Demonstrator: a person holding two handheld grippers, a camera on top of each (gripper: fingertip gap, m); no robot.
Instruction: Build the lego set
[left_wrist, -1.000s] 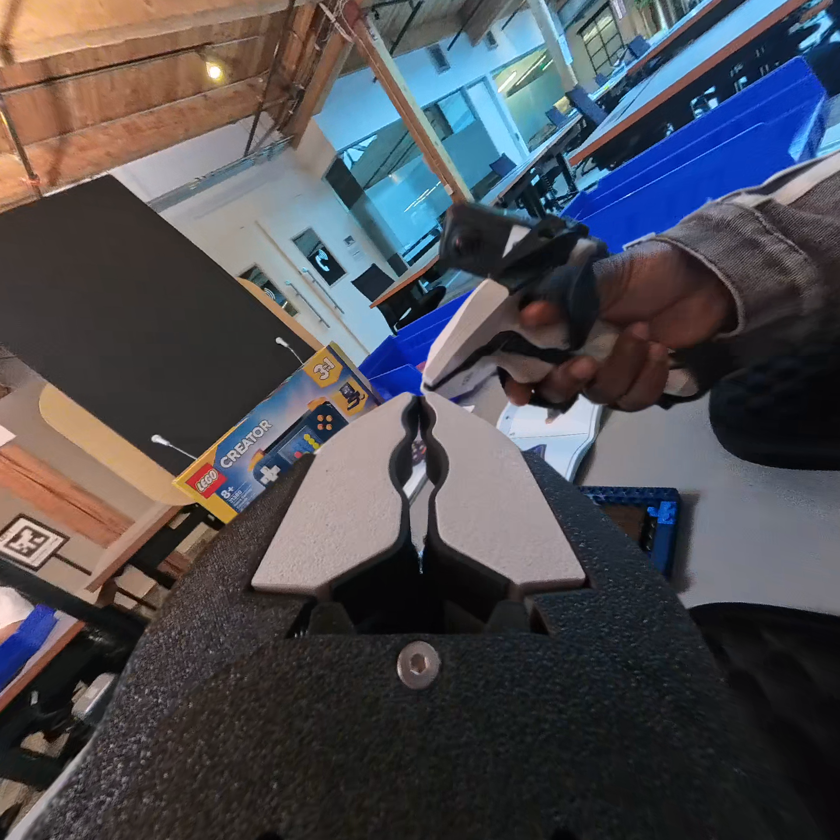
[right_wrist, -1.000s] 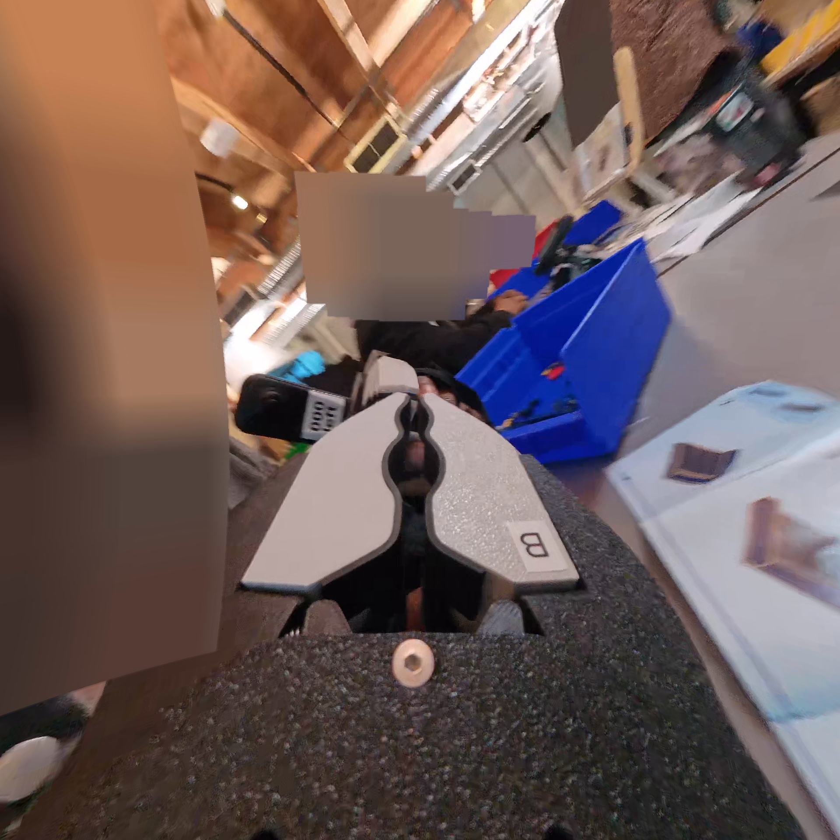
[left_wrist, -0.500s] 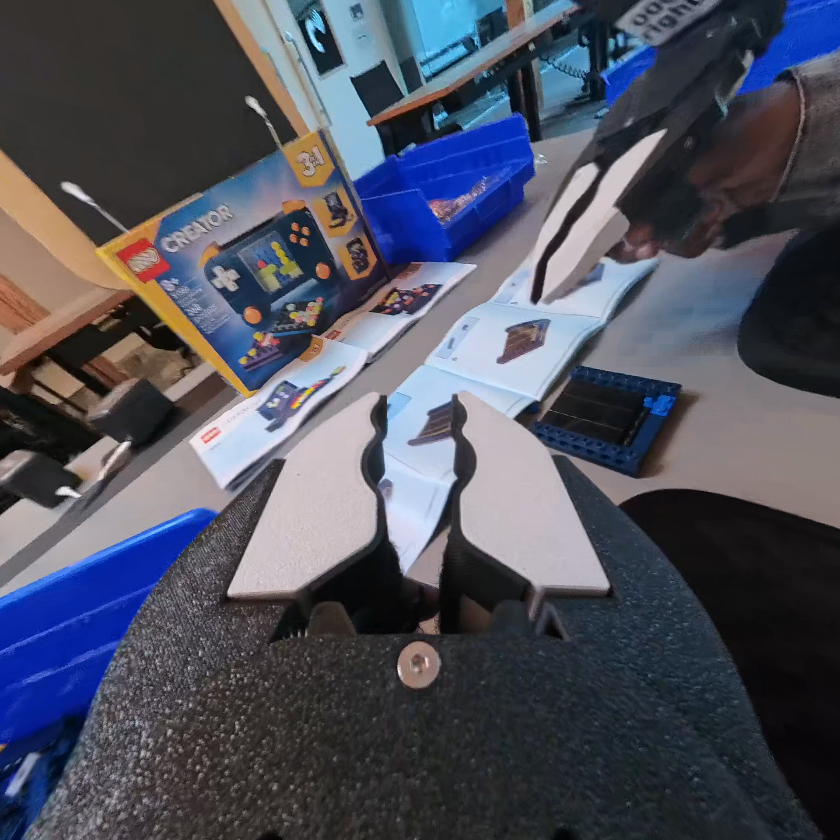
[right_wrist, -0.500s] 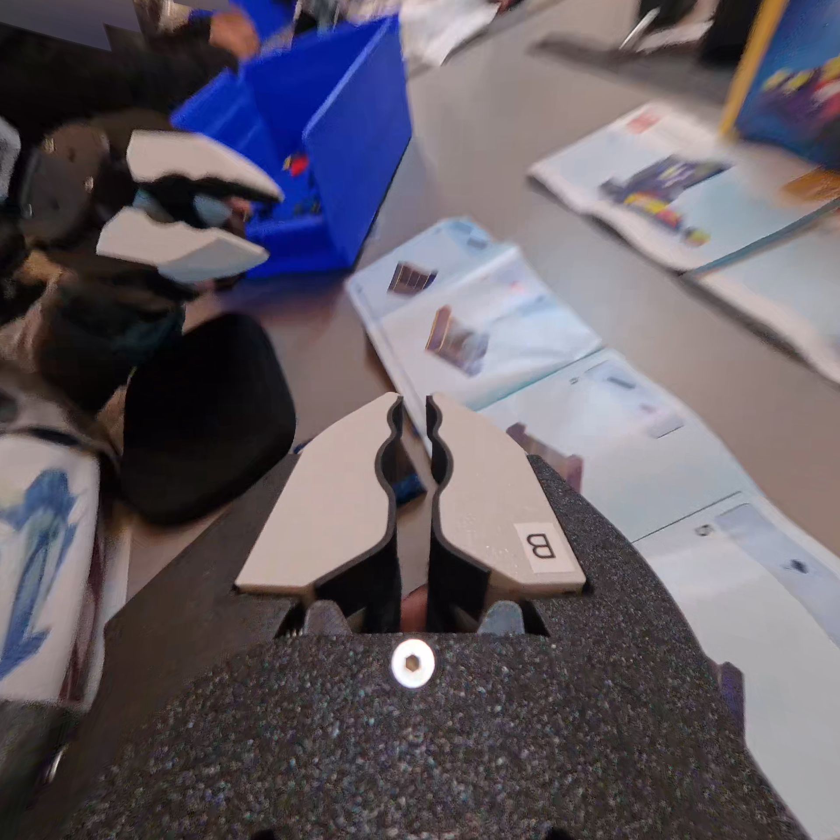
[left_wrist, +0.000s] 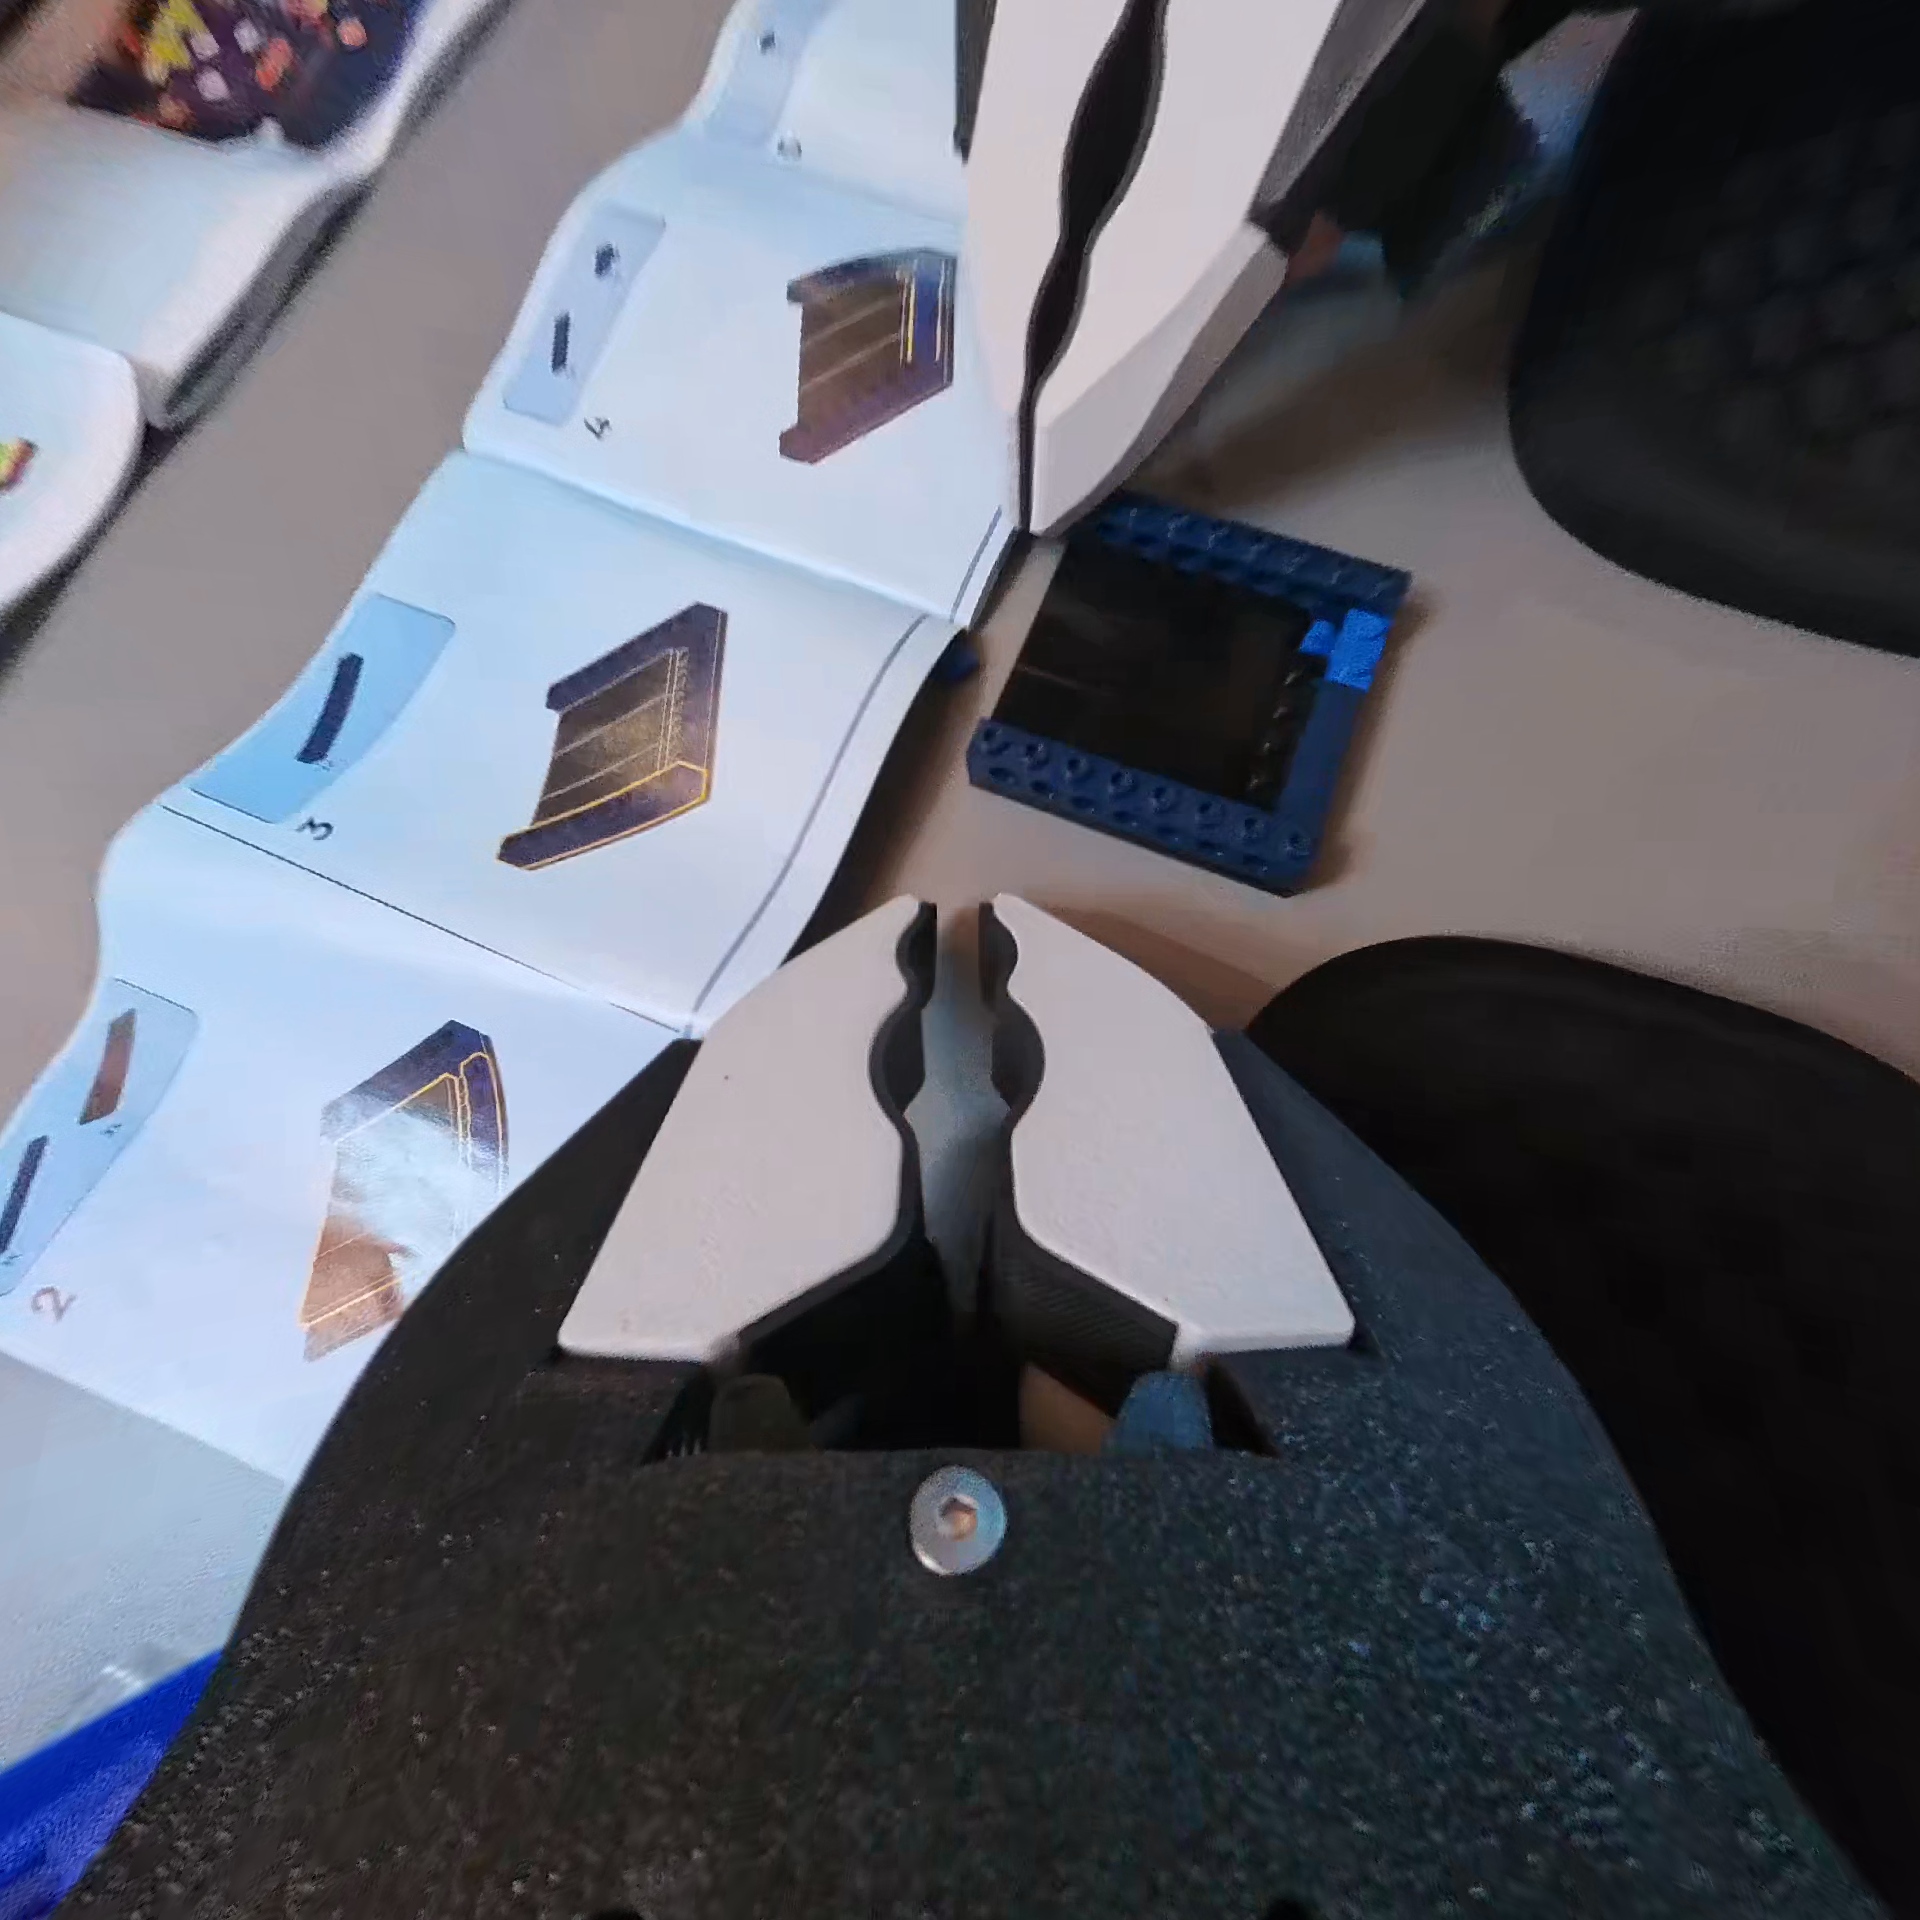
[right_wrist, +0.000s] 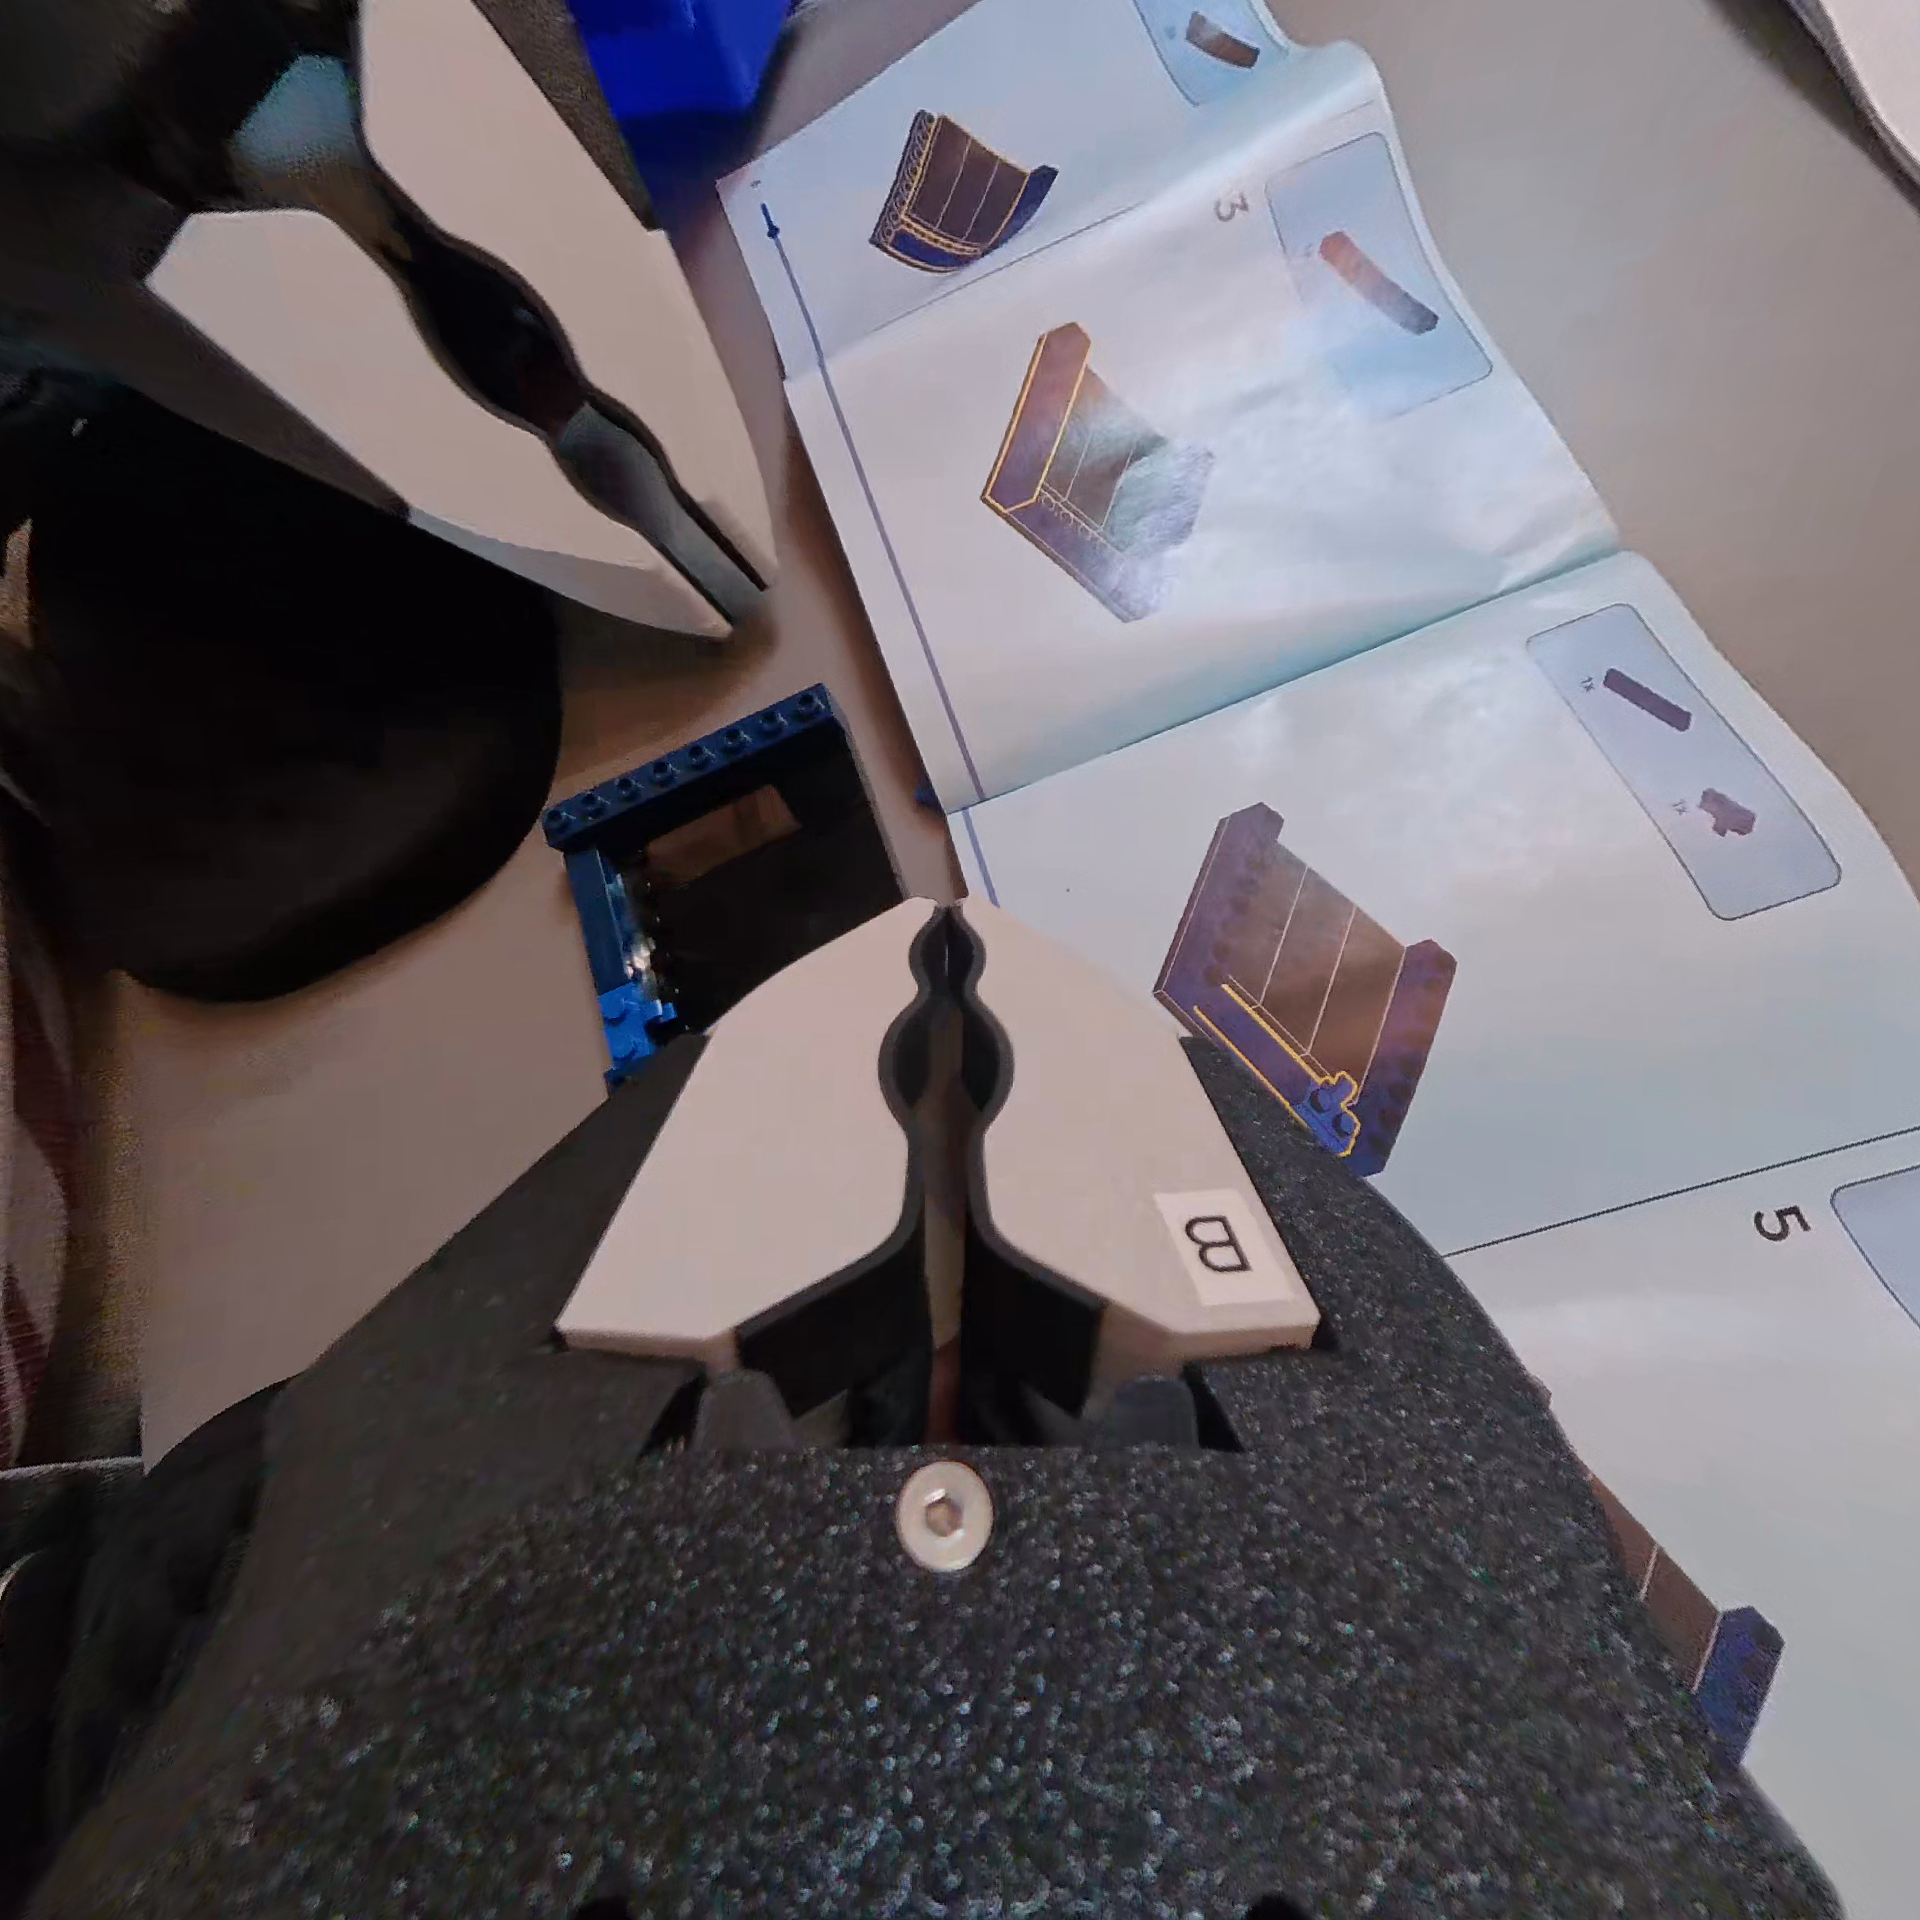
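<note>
Fingers, left gripper (left_wrist: 958, 914): I see a narrow gap, nothing held, above bare tabletop (left_wrist: 1558, 790). Fingers, right gripper (right_wrist: 945, 914): pressed together, bare, over a blue brick frame (right_wrist: 717, 831). Open instruction booklet (right_wrist: 1351, 623) just beside the frame.

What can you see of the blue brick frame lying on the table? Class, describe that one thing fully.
The blue brick frame is a square of dark blue studded plastic bricks around a dark, glossy floor, with a brighter blue piece at one corner. It lies flat on the grey-beige table, close beside the open instruction booklet. The right gripper hovers near its far corner; contact cannot be told.
</note>
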